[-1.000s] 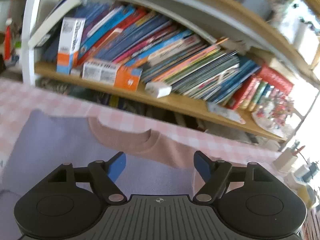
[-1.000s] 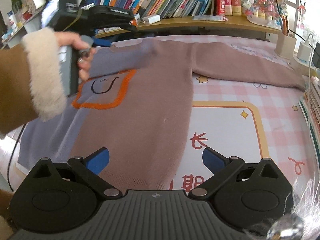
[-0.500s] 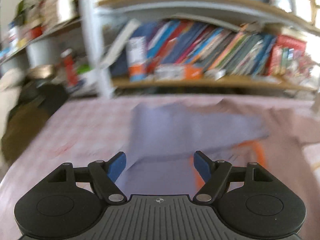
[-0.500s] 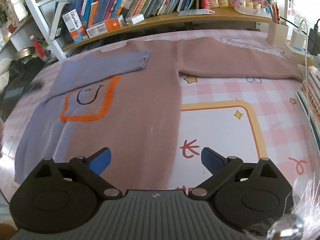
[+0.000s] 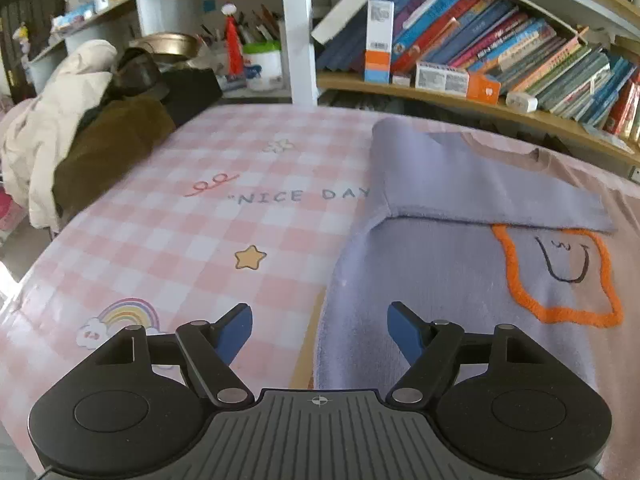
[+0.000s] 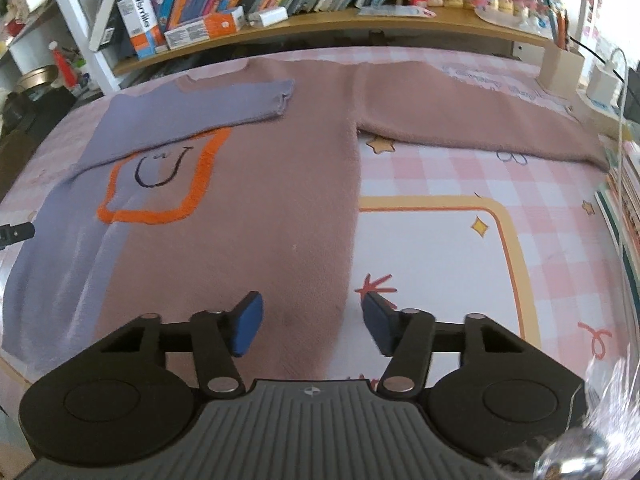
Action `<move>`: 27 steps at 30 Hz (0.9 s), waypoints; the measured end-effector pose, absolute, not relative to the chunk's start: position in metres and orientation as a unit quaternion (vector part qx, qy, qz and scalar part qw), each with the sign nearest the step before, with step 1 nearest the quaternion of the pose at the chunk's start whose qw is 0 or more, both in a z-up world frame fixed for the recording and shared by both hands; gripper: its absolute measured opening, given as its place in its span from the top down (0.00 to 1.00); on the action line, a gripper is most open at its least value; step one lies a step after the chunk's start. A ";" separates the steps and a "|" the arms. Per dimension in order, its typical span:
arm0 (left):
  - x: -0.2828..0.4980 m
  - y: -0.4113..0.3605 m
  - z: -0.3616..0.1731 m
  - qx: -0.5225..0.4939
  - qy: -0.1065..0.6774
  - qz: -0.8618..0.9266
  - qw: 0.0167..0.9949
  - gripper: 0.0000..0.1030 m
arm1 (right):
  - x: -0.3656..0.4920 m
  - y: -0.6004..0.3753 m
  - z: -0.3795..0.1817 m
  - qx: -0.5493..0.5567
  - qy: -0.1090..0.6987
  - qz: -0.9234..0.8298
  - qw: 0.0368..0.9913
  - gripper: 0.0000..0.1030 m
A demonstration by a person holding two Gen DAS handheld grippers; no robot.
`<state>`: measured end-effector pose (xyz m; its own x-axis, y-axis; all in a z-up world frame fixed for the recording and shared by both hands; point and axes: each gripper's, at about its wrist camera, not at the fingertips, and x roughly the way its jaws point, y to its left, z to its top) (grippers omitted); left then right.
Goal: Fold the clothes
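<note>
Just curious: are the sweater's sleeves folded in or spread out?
One each: the purple sleeve lies folded across the sweater's chest; the brown sleeve lies spread.

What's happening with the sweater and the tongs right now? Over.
Left tongs open, empty. Right tongs open, empty, over the hem. Sweater flat, purple sleeve folded across chest, pink sleeve still out. Nothing blocking.

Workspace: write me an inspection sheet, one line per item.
Surface: pink checked tablecloth with printed stars.
Job's things: sweater lying flat, lilac sleeve folded across the chest, brown sleeve stretched out.
Clutter: wooden holder and white charger at the far right edge.
Grippers: left hand-held gripper open over the sweater's left edge; right hand-held gripper open above the hem.
Cables: white cable by the charger.
Surroundings: bookshelf behind; piled coats on the left.
</note>
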<state>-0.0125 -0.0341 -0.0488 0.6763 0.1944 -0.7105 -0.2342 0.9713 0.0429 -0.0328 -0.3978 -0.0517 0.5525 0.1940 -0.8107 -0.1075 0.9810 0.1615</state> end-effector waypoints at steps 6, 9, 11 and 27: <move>-0.004 -0.034 -0.057 -0.027 0.400 0.085 0.912 0.35 | -0.038 -0.398 -0.053 0.059 0.471 0.070 0.878 0.69; -0.001 -0.032 -0.063 -0.045 0.409 0.062 0.909 0.62 | -0.040 -0.396 -0.053 0.066 0.472 0.067 0.876 0.76; 0.000 -0.030 -0.064 -0.061 0.406 0.046 0.911 0.76 | -0.041 -0.395 -0.053 0.068 0.473 0.062 0.876 0.79; 0.008 0.027 -0.054 -0.105 0.390 0.043 0.914 0.96 | -0.031 -0.360 -0.052 0.058 0.474 0.071 0.876 0.85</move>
<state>0.0082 0.0274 -0.0542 0.6915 -0.0039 -0.7224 -0.1605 0.9742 -0.1589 -0.0306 -0.3602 -0.0517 0.5412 0.1794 -0.8216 -0.0696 0.9832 0.1688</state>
